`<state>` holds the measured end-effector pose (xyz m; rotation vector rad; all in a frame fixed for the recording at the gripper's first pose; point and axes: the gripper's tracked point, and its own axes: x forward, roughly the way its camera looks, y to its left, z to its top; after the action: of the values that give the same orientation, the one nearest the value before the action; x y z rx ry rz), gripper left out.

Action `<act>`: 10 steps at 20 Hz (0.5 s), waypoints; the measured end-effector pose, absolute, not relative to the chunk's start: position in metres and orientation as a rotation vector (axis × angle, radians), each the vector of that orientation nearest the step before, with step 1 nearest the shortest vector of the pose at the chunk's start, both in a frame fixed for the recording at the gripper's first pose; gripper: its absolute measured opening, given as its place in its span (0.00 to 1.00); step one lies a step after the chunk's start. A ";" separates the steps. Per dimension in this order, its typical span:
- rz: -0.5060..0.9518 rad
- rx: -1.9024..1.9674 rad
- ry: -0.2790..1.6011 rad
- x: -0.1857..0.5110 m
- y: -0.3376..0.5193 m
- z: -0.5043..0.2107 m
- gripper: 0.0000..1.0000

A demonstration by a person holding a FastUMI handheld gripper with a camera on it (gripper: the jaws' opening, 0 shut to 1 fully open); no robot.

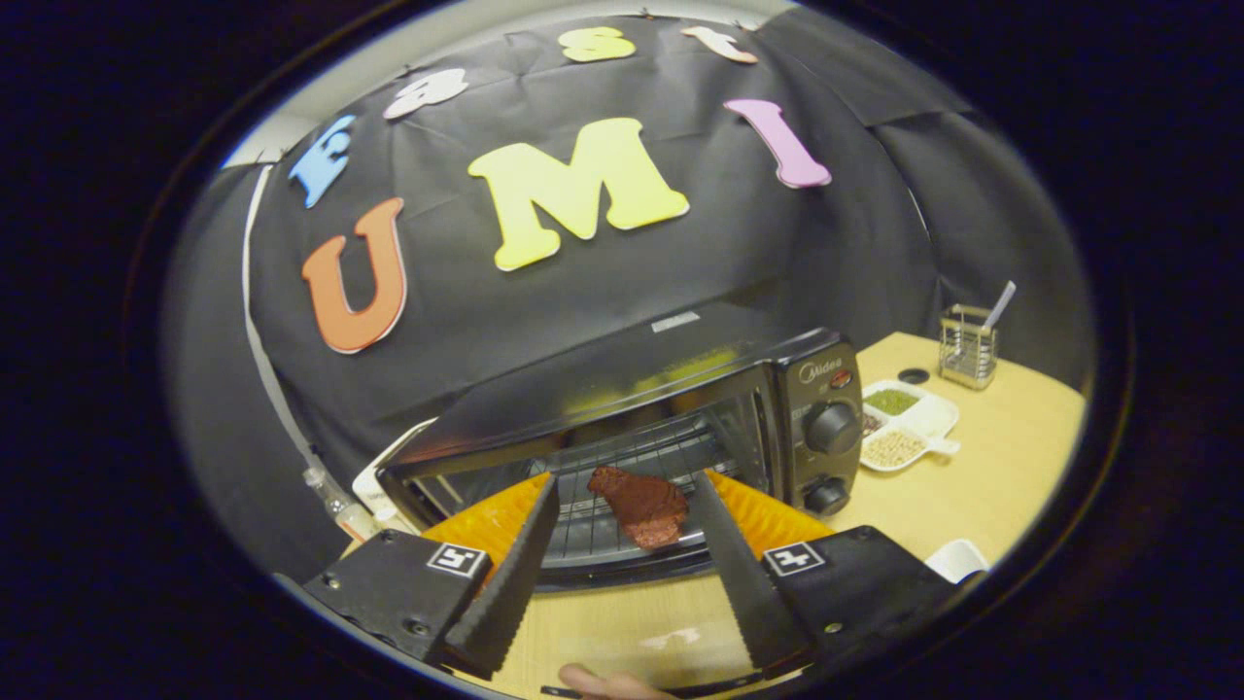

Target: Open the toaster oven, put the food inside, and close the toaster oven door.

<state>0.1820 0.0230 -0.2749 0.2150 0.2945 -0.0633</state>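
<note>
Hovering with its fingers spread apart and empty, the gripper (622, 486) faces the black toaster oven (641, 418), the reddish-brown meat piece (641, 506) lying on its wire rack, so best retreat straight before lifting the door.

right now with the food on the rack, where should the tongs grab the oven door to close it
Take the oven door by its front edge, coming from below and in front; it hangs open flat toward the open tongs, with the meat on the rack beyond.
</note>
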 end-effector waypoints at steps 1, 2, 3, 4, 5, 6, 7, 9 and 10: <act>-0.061 0.171 0.298 0.169 0.024 -0.272 0.97; -0.051 0.146 0.301 0.157 0.029 -0.267 0.99; -0.044 0.118 0.308 0.142 0.032 -0.263 1.00; -0.043 0.088 0.315 0.128 0.032 -0.260 1.00; -0.056 0.051 0.317 0.117 0.028 -0.261 1.00; -0.064 0.008 0.323 0.103 0.026 -0.261 1.00; -0.065 -0.038 0.330 0.091 0.027 -0.266 1.00; -0.065 -0.114 0.363 0.066 0.027 -0.281 1.00; -0.065 -0.131 0.385 0.054 0.026 -0.291 1.00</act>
<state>0.0537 0.0265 -0.2908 -0.1313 0.3850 -0.0651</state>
